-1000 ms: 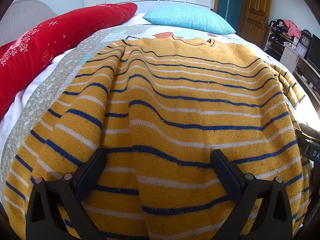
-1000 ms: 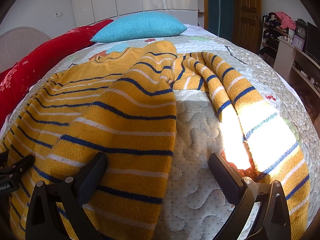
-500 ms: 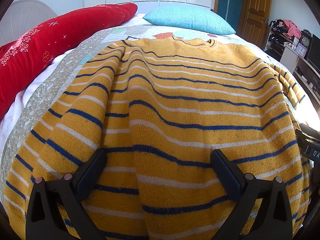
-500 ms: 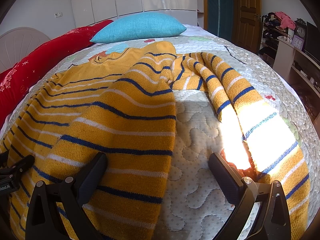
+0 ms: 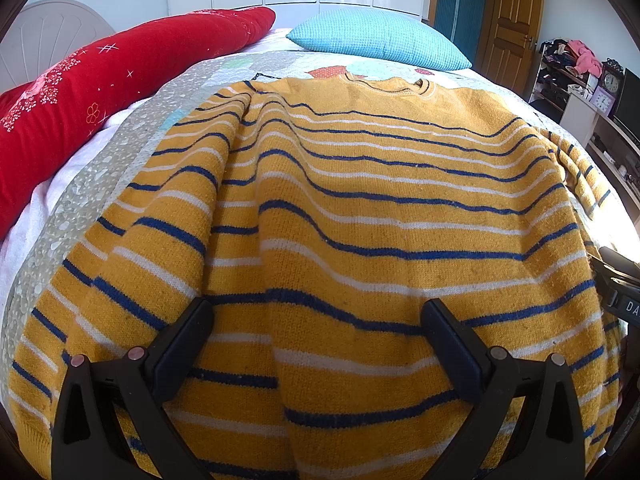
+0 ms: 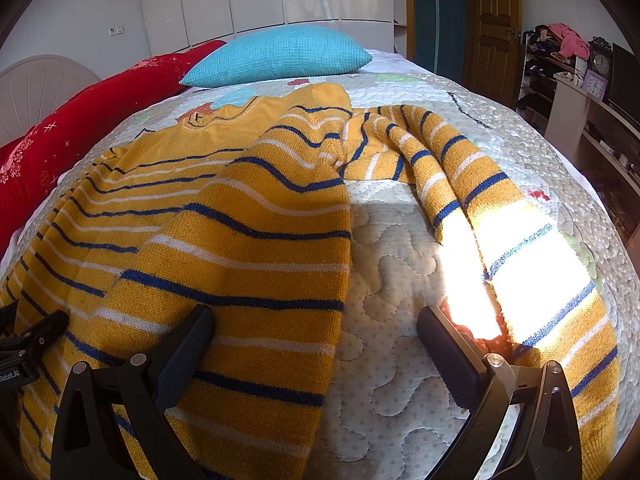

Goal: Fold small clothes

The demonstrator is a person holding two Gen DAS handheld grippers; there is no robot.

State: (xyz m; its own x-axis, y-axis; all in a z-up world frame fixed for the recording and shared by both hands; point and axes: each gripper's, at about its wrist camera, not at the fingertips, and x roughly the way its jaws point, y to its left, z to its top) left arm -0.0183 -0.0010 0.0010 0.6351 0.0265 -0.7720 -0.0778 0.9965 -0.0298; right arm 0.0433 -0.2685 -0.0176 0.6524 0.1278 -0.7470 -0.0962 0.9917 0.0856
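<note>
A small mustard-yellow sweater [image 5: 360,208] with navy and white stripes lies spread on the bed, collar at the far end. My left gripper [image 5: 318,320] hovers open over its lower hem, nothing between the fingers. In the right wrist view the sweater's body [image 6: 224,232] lies at the left and one sleeve [image 6: 480,200] trails to the right, partly washed out by a sun patch. My right gripper [image 6: 314,328] is open, its left finger over the sweater's side edge and its right finger over bare quilt beside the sleeve.
The quilted bedspread [image 6: 392,320] covers the bed. A red bolster [image 5: 100,80] runs along the left and a turquoise pillow [image 5: 380,46] sits at the head. A wooden door [image 5: 512,20] and cluttered shelves [image 5: 580,76] stand to the right of the bed.
</note>
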